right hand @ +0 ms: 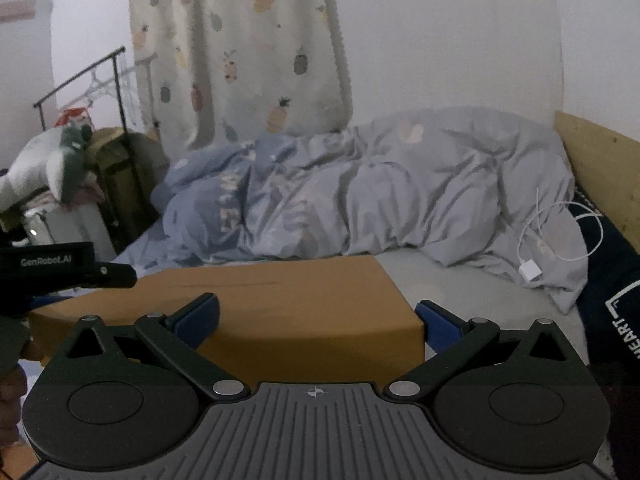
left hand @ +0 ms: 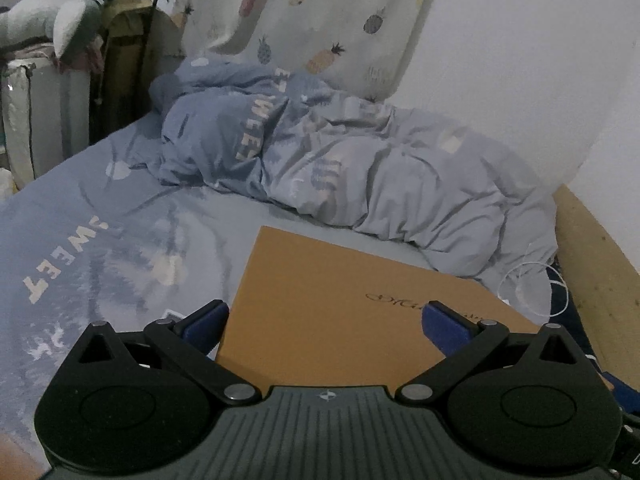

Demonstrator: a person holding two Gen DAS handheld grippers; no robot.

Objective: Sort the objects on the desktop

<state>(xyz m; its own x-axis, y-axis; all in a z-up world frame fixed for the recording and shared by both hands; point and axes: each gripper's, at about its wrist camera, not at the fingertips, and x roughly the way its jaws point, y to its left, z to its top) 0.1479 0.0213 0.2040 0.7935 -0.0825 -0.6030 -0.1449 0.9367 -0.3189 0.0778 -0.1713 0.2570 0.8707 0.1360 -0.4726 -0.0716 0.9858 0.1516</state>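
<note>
Flat, smooth brown cardboard box (left hand: 340,312) on wrinkled blue sheet (left hand: 100,216); above it, left gripper (left hand: 326,322) and right gripper (right hand: 316,318) spread apart, gripping nothing

You see a rumpled blue duvet (right hand: 360,188) along the bed's far edge, a white charger cable (right hand: 540,240) at its right end, and perhaps a plush toy (left hand: 60,20) beyond the left corner.

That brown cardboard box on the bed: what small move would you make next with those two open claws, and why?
Probably ease both grippers forward to the cardboard box. The left gripper and right gripper are open and empty, each framing the box, with nothing else nearby to sort.
</note>
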